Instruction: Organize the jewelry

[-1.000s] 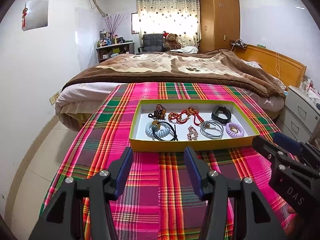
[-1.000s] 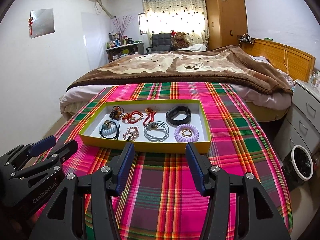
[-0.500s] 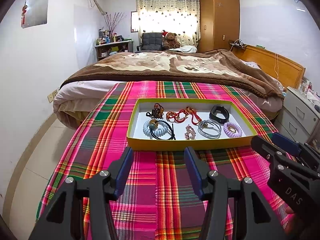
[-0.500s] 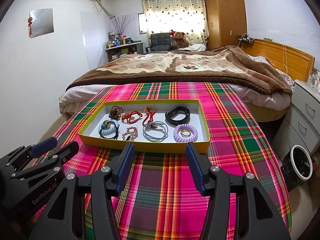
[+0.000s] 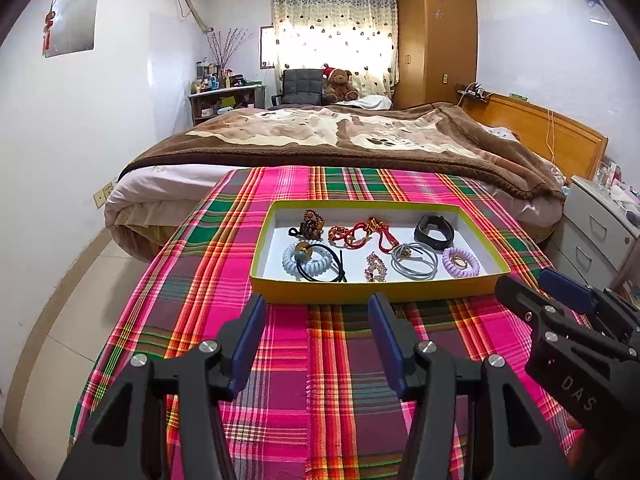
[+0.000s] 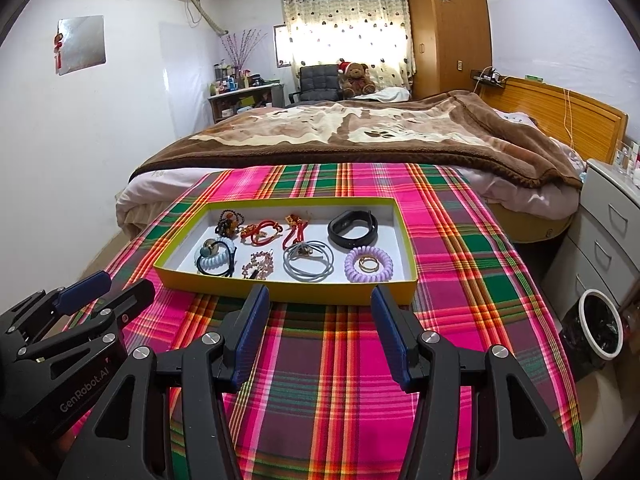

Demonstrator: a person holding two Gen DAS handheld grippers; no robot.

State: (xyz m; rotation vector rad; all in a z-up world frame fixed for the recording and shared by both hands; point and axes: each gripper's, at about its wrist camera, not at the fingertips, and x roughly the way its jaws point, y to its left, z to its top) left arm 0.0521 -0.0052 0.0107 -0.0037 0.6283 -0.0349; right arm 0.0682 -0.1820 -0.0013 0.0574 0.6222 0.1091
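The yellow tray [image 6: 288,292] sits at the middle of the plaid table [image 6: 340,360], its long axis running left to right, all the jewelry [image 6: 308,260] inside. Both claws — left gripper [image 5: 316,340], right gripper [image 6: 316,336] — hover spread and empty before its near edge. This fits sorting about to start, or finished.

Left wrist view: low over the plaid worktop [image 5: 320,380], facing 12 o'clock, tray [image 5: 376,290] near. Right wrist view: same height and heading, set to the right. Shared: tray [image 6: 280,292], worktop, bed [image 6: 360,132], each other's jaws.
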